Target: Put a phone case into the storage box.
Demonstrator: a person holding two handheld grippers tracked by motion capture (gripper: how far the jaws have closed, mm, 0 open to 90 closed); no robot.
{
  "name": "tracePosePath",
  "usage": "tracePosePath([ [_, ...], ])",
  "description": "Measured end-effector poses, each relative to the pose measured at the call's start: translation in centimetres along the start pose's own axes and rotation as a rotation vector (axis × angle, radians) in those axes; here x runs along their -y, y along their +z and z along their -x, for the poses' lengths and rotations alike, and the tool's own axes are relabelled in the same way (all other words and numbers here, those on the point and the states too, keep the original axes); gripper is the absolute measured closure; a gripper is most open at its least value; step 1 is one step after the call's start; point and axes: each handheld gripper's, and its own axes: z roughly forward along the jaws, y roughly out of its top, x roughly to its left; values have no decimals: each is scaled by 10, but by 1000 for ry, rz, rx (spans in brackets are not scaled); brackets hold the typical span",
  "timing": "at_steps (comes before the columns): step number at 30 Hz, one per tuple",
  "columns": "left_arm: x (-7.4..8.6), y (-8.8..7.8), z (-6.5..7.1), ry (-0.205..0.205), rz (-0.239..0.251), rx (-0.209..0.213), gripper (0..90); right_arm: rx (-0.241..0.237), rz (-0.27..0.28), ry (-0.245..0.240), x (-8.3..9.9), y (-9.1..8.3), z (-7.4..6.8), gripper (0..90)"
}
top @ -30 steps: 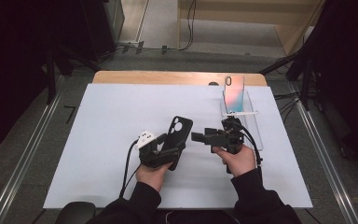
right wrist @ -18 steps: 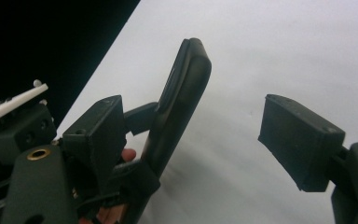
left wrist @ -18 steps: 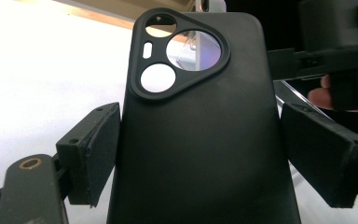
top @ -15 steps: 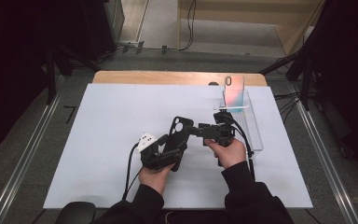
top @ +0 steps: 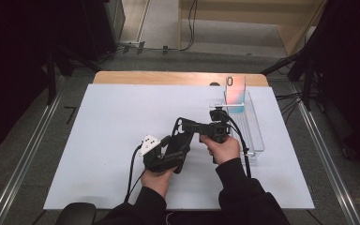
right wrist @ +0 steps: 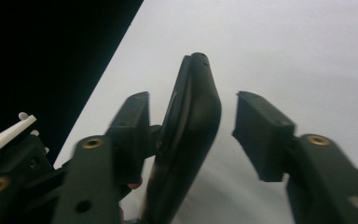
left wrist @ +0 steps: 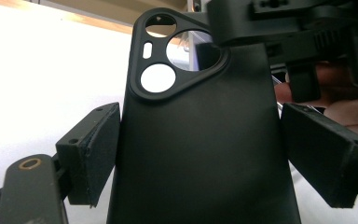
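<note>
The left gripper (top: 176, 150) holds a black phone case (left wrist: 200, 140) by its long edges, raised above the white counter (top: 98, 140) near the middle, camera cutout at the far end. The right gripper (top: 194, 126) reaches in from the right, and its fingers (right wrist: 261, 135), which have just been closing, straddle the case's far end: one touches its face, the other stands just clear. A clear tray (top: 255, 136) with a pale phone (top: 235, 93) sits far right.

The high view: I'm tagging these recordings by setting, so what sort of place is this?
Probably a lab or recording workspace: a white-covered table ringed by black curtains, with cables trailing across a grey floor.
</note>
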Motion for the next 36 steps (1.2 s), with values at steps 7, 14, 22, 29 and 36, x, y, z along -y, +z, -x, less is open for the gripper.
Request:
tracePosePath([
  [7,2,0,1,16,8,2,151,-33,5,29,0,1,-1,711],
  [14,3,0,1,30,9,0,147,-60,6,38,0,2,-5,807],
  [22,0,1,0,25,-23,18,140,-73,-8,40,-1,1,-6,824],
  [29,-8,0,1,59,-57,6,83,-58,-13,8,-3,-4,-15,825],
  [36,-18,-3,3,86,-90,1,0,-31,9,-27,-7,-14,-18,825],
])
